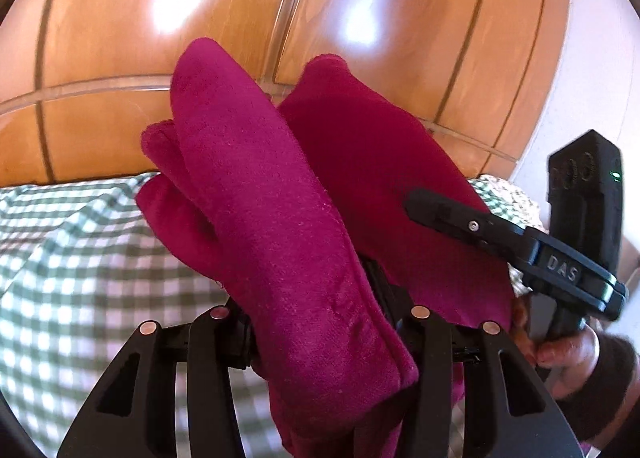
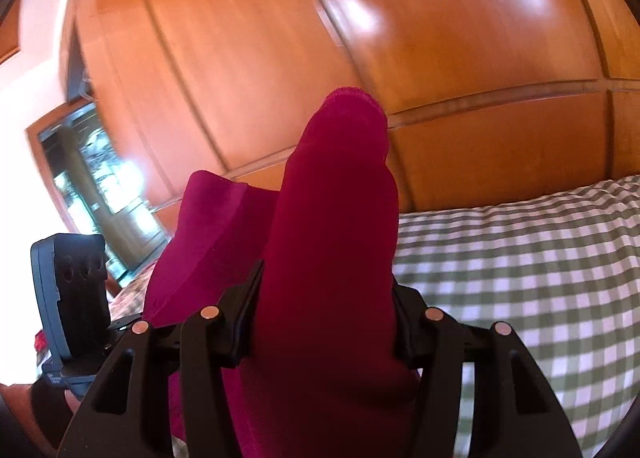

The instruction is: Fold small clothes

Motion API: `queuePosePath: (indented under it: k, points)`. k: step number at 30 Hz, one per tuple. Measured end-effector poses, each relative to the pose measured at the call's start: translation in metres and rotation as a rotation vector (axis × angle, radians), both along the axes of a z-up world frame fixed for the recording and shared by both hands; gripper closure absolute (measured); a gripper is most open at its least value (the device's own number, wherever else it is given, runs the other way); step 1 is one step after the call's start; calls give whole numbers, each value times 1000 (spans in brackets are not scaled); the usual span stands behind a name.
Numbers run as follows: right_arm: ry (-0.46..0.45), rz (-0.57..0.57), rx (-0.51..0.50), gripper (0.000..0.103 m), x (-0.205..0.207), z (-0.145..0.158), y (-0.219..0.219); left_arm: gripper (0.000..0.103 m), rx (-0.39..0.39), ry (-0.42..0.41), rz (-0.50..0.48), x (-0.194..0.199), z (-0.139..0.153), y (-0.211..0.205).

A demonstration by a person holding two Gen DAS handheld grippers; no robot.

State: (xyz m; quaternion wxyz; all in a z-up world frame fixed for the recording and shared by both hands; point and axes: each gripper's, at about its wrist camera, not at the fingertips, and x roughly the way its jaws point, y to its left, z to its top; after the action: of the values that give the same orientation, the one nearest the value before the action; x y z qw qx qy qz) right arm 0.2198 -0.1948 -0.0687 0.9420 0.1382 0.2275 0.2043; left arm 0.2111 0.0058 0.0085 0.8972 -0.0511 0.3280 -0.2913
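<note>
A magenta fleece garment (image 1: 272,218) is held up above the bed by both grippers. My left gripper (image 1: 320,322) is shut on a thick fold of it, which stands up between the jaws and hides the fingertips. My right gripper (image 2: 324,298) is shut on another fold of the same garment (image 2: 336,226). In the left wrist view the right gripper (image 1: 452,218) shows at the right, clamped on the cloth's edge. In the right wrist view the left gripper's body (image 2: 76,298) shows at the lower left.
A bed with a green and white checked sheet (image 1: 80,278) lies below; it also shows in the right wrist view (image 2: 520,258). A glossy wooden wardrobe (image 1: 240,18) stands behind the bed. A window or mirror (image 2: 100,186) is at the left.
</note>
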Motion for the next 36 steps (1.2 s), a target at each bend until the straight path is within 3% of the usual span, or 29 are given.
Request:
queuePosePath:
  k: [3, 6, 7, 9, 11, 13, 14, 15, 16, 20, 24, 30, 36]
  points:
    - [55, -69, 30, 49, 18, -16, -15, 58, -31, 63, 32, 30, -12, -11]
    - [215, -201, 37, 48, 38, -48, -37, 58, -8, 163, 85, 56, -37, -11]
    - [271, -238, 51, 46, 43, -63, -48, 47, -9, 207, 115, 62, -52, -5]
    - [275, -244, 65, 31, 40, -77, -58, 35, -109, 272, 138, 65, -71, 12]
    - [260, -258, 10, 28, 37, -76, -54, 34, -124, 258, 139, 60, -75, 18]
    - [243, -297, -85, 22, 34, -70, -42, 26, -48, 217, 156, 52, -69, 13]
    - [239, -306, -94, 18, 34, -69, -42, 18, 0, 197, 176, 48, -65, 10]
    - [239, -310, -90, 14, 34, -70, -42, 11, 30, 185, 191, 46, -63, 7]
    - [243, -317, -77, 12, 33, -71, -46, 10, 53, 173, 208, 41, -61, 6]
    - [239, -352, -20, 7, 14, -59, -53, 3, 41, 169, 279, 21, -54, 18]
    - [231, -385, -69, 2, -17, -45, -44, 4, 37, 156, 355, -1, -53, 38]
    - [257, -359, -141, 2, -69, -47, -22, 3, 77, 106, 443, -54, -36, 34]
    - [167, -371, -259, 2, -113, -39, -2, 3, 182, 76, 540, -99, -27, 40]
